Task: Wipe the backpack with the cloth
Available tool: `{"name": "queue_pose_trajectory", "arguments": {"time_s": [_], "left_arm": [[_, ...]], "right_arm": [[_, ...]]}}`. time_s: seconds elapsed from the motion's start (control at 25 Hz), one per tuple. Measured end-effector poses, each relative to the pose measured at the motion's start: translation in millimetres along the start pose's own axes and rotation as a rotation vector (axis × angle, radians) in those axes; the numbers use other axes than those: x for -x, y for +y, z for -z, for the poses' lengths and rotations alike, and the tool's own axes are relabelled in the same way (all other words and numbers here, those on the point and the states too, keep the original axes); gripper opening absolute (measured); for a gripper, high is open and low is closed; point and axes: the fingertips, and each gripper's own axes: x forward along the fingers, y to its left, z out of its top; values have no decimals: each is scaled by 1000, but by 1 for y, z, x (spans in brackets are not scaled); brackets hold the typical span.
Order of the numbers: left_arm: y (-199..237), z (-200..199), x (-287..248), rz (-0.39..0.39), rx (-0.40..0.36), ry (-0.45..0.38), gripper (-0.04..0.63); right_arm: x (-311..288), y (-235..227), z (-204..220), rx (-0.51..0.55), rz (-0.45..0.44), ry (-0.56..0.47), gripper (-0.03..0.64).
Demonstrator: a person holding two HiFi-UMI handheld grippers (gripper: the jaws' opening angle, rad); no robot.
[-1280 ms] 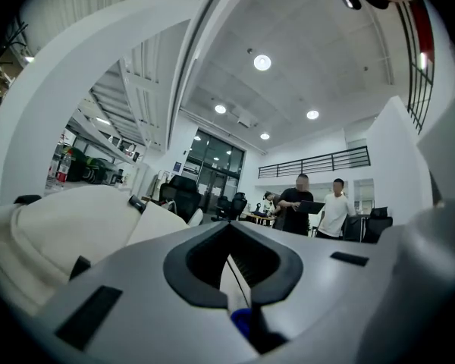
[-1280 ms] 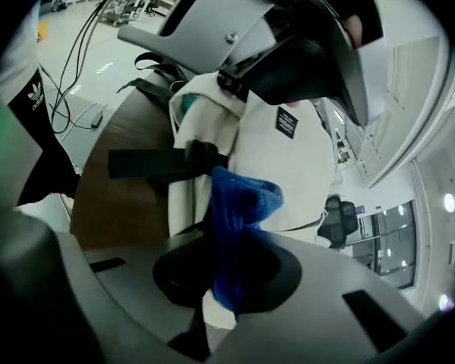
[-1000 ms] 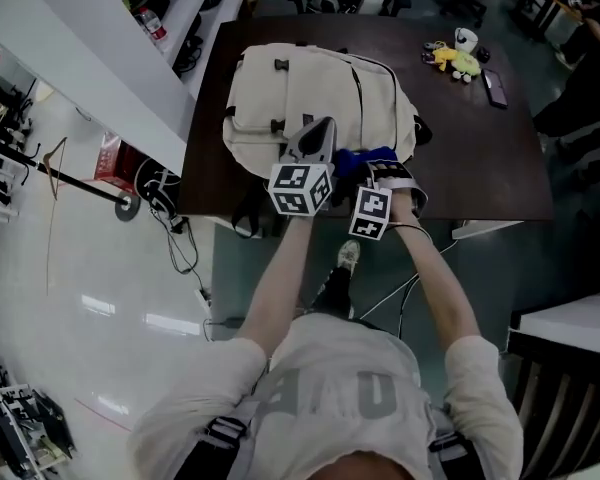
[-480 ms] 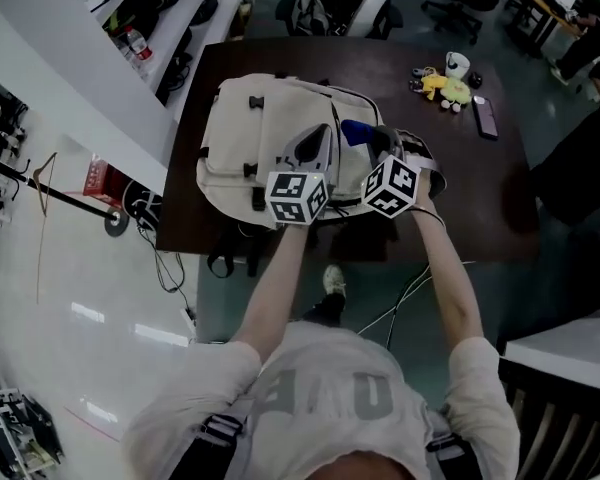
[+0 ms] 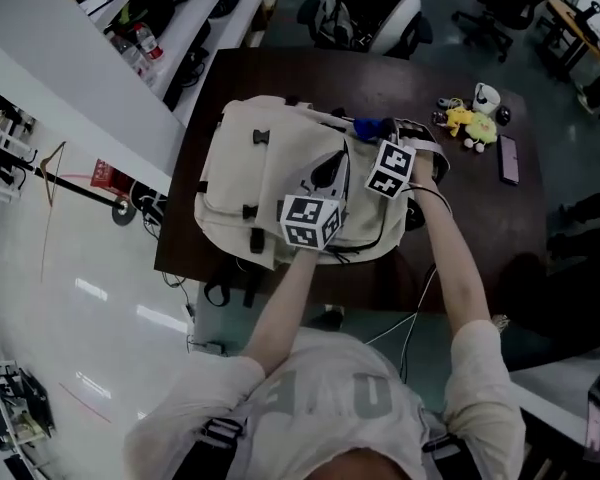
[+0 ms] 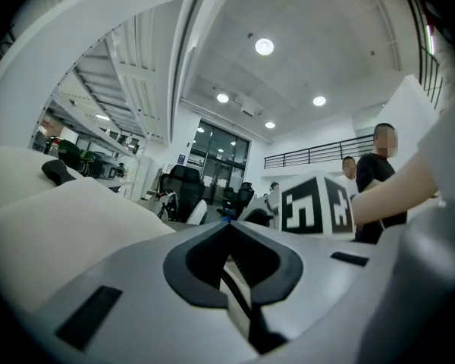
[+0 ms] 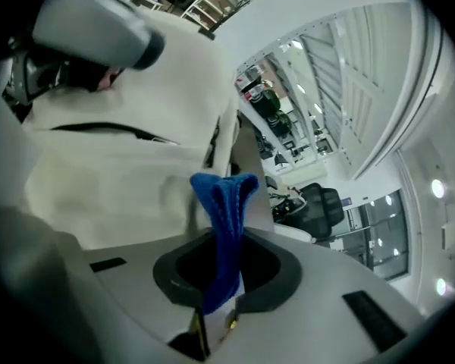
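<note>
Blue cloth (image 5: 366, 126) pinched in right tool (image 5: 376, 138) | right tool has swept from near edge to far edge of backpack (image 5: 245, 173) beneath it | left tool (image 5: 336, 158) clenched, empty, alongside | one wipe stroke judged complete; more needed

The head view looks steeply down from above the person onto the table (image 5: 480, 218) and the whole backpack (image 5: 250, 168). The left gripper view sits low against the backpack, faces level across the room, and includes the marker cube (image 6: 315, 203) of the right gripper (image 5: 372, 130). The right gripper view faces the backpack at close range. It shares the cloth (image 7: 224, 203) with the head view.
</note>
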Motion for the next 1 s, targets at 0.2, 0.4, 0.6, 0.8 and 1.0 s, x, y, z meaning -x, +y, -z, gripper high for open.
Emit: {"name": "queue_pose_trajectory", "arguments": {"time_s": [0.2, 0.4, 0.6, 0.8, 1.0], "left_arm": [[9, 3, -5, -3, 33, 4, 5], [13, 7, -4, 0, 30, 3, 5], [11, 8, -3, 10, 21, 6, 4], [-2, 12, 5, 30, -26, 36, 5], [-18, 14, 24, 47, -18, 30, 5]], "right_arm": [[-22, 50, 6, 72, -62, 27, 41], [-16, 64, 6, 104, -65, 29, 41], [1, 82, 9, 84, -75, 38, 41], [24, 114, 7, 85, -102, 49, 41], [45, 144, 10, 95, -128, 76, 41]]}}
